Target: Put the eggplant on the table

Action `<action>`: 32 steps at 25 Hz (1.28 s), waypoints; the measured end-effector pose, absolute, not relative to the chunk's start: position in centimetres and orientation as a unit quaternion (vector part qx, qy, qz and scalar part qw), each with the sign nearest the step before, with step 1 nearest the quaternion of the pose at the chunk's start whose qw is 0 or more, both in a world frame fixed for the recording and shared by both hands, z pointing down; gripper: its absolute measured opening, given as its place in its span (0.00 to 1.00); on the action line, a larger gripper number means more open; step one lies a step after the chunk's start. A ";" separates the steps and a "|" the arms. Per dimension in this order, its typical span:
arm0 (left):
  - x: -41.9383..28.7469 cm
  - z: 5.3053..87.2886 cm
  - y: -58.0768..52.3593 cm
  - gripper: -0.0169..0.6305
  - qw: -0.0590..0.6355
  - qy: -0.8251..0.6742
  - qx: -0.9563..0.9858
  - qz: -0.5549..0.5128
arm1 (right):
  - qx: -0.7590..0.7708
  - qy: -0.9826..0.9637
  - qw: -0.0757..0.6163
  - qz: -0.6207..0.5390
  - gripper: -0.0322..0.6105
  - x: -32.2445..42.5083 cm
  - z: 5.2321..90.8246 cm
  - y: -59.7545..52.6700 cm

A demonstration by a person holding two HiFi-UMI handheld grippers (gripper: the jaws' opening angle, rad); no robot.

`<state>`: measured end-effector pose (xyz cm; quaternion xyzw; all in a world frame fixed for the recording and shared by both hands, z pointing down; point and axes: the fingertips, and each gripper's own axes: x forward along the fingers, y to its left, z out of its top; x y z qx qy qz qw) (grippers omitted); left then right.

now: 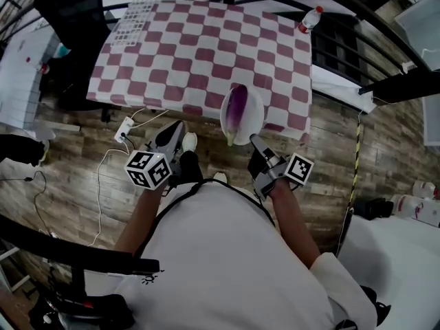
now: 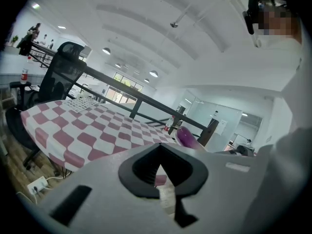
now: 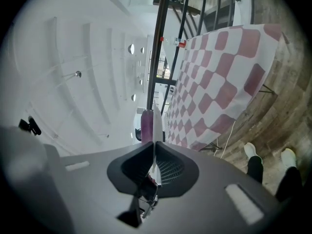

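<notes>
- Table (image 1: 199, 53) with a red-and-white checked cloth stands on a wood floor (image 1: 69, 160). A black chair (image 1: 72, 12) is at its far left and a bottle (image 1: 309, 19) at its far right corner.
- Plate (image 1: 256, 110) is held over the table's near edge, with the eggplant (image 1: 238, 107) lying in it.
- Right gripper (image 1: 254, 141) pinches the plate's near rim.
- Left gripper (image 1: 172, 133) is off the table, with its jaws pressed together on nothing.
</notes>
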<state>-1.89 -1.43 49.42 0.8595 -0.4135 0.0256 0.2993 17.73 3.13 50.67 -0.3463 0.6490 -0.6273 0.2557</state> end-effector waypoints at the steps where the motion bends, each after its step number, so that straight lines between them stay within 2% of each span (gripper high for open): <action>1: -2.2 49.4 -2.5 0.03 0.299 -0.412 0.861 0.026 | -0.346 0.648 0.257 -0.628 0.09 17.4 50.8 2.2; 19: -6.8 50.3 -18.3 0.03 0.300 -0.374 0.875 0.062 | -0.339 0.658 0.263 -0.619 0.09 10.9 54.6 -13.9; 32: -10.4 51.5 -25.5 0.03 0.302 -0.349 0.884 0.076 | -0.350 0.649 0.259 -0.624 0.09 7.5 57.5 -20.3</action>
